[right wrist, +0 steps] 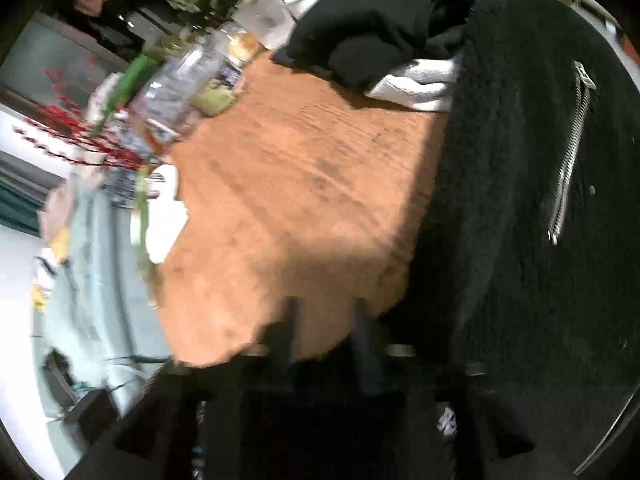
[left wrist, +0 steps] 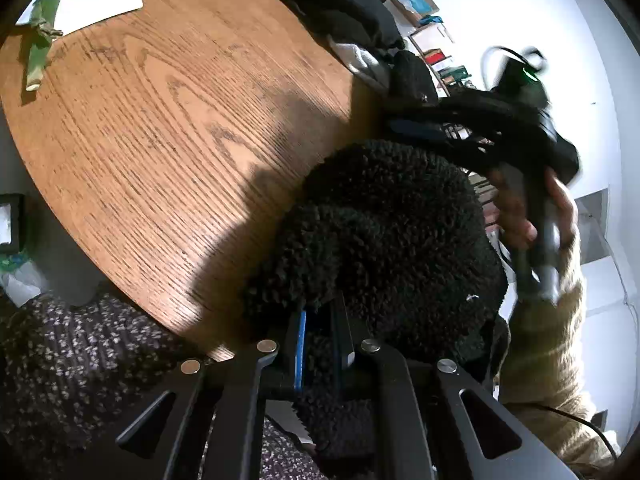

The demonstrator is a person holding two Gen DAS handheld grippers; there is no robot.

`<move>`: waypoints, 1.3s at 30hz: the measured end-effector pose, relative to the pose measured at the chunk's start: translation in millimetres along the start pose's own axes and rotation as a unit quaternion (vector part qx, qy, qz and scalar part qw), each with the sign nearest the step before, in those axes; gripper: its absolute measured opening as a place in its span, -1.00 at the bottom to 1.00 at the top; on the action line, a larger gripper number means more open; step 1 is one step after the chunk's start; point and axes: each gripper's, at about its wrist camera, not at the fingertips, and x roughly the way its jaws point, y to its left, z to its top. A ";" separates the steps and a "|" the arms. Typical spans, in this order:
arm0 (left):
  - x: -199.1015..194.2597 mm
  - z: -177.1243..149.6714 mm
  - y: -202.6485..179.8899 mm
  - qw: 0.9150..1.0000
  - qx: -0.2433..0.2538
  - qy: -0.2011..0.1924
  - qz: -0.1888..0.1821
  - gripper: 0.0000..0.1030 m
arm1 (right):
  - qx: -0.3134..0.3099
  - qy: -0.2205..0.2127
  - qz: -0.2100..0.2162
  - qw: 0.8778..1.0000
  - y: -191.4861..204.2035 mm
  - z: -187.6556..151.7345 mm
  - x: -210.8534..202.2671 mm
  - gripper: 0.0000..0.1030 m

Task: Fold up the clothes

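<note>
Left gripper [left wrist: 320,336] fingers clamp fleece jacket [left wrist: 384,232] at table [left wrist: 160,120] edge; right fingers unclear.

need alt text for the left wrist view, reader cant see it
The left gripper pinches a black fleece garment bunched at the near edge of a round wooden table. At right, a hand holds the other gripper's handle, also in the fleece. More dark clothes lie at the far edge.
</note>
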 end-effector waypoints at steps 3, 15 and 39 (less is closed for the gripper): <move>4.7 2.5 0.6 1.000 -0.001 0.008 -0.001 -0.80 | -0.026 -0.047 -0.010 0.999 7.5 -23.9 -46.8 0.46; -0.7 5.8 -1.4 1.000 0.006 0.000 0.000 -0.80 | -0.092 0.030 -0.085 0.992 39.3 -17.6 22.6 -0.53; 30.7 29.7 -30.1 0.998 -0.038 0.017 -0.053 -0.06 | -0.072 -0.111 -0.159 0.978 -1.8 -99.6 -115.0 0.61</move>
